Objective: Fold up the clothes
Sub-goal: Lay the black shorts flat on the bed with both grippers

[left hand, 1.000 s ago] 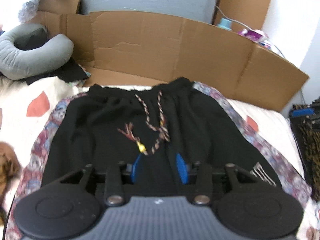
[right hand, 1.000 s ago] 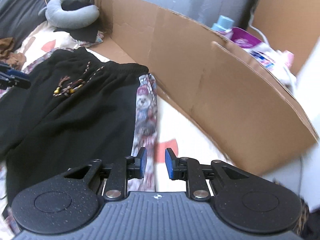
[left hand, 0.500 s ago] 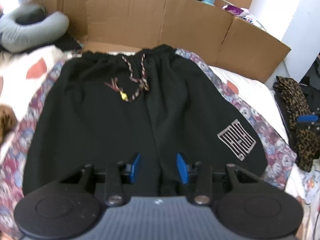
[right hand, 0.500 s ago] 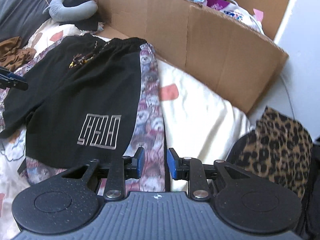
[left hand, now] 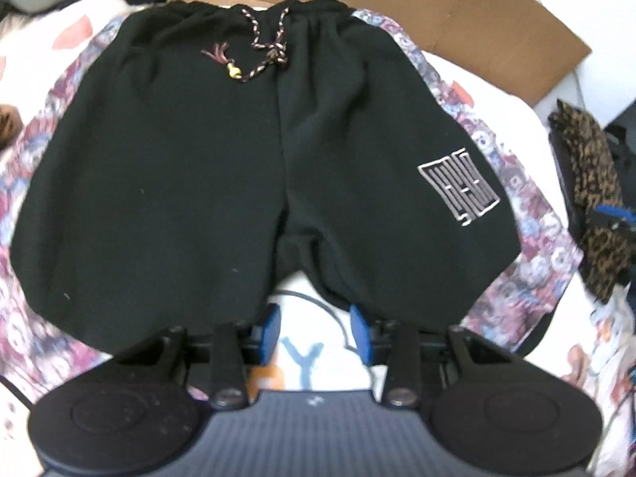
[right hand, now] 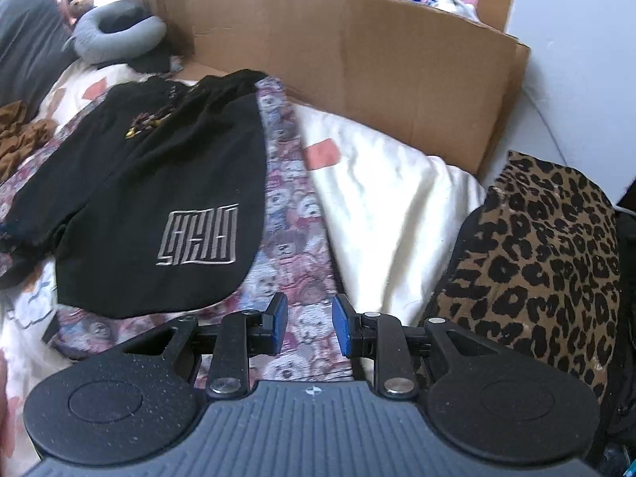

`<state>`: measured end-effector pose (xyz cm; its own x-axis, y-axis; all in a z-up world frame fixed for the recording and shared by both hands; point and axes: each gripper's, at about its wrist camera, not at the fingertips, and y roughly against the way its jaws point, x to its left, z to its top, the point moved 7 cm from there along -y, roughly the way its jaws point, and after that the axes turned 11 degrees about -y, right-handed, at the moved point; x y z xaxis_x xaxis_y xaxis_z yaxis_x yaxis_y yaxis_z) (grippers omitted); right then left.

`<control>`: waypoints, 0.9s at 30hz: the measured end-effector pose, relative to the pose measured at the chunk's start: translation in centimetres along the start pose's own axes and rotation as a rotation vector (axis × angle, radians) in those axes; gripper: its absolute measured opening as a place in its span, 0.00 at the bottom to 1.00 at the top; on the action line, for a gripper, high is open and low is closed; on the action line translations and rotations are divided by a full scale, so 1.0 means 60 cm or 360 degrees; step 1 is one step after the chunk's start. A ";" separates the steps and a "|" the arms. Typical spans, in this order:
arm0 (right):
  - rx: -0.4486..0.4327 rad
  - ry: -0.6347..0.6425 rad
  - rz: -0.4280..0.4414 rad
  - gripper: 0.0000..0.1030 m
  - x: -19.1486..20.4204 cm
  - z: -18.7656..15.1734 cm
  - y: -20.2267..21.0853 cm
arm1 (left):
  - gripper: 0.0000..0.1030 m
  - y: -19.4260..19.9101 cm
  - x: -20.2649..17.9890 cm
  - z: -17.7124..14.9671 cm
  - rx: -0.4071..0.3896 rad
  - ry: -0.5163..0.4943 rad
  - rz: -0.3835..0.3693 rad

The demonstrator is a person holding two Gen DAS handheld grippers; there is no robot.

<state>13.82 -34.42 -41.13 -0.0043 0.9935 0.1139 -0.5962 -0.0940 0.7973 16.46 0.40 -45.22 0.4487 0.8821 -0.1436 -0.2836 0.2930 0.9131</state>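
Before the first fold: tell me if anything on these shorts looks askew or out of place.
Mostly tidy. The black shorts lie spread flat on the patterned cloth, waistband away. One oddity: the drawstring is knotted, its tasselled end trailing off-centre. The fabric bunches slightly at the crotch. Both grippers are empty.

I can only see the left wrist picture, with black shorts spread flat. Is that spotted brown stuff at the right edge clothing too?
Observer: Yes, the right wrist view shows a leopard-print garment heaped beside the bed.
Operator: Where is the other gripper?
Observer: The right gripper hangs open over the bear-print cloth, just past the black shorts.
Operator: Anything behind the shorts?
Observer: A whole grey neck pillow, with a dark pillow to its left.
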 end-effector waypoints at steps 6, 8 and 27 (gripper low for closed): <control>0.0021 -0.0042 -0.0024 0.30 -0.018 -0.011 -0.030 | 0.39 -0.023 -0.025 -0.011 0.0041 0.0035 -0.0071; 0.0051 -0.0029 -0.0042 0.30 -0.023 -0.022 -0.042 | 0.40 -0.032 -0.032 -0.016 0.0060 0.0048 -0.0107; 0.0171 -0.0047 -0.0120 0.30 -0.059 -0.072 -0.070 | 0.39 -0.061 -0.069 -0.035 0.0108 0.0099 -0.0274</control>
<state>12.84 -37.29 -47.44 0.0618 0.9958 0.0672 -0.5047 -0.0269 0.8629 13.85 -3.56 -48.77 0.4316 0.8428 -0.3215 -0.1483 0.4178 0.8963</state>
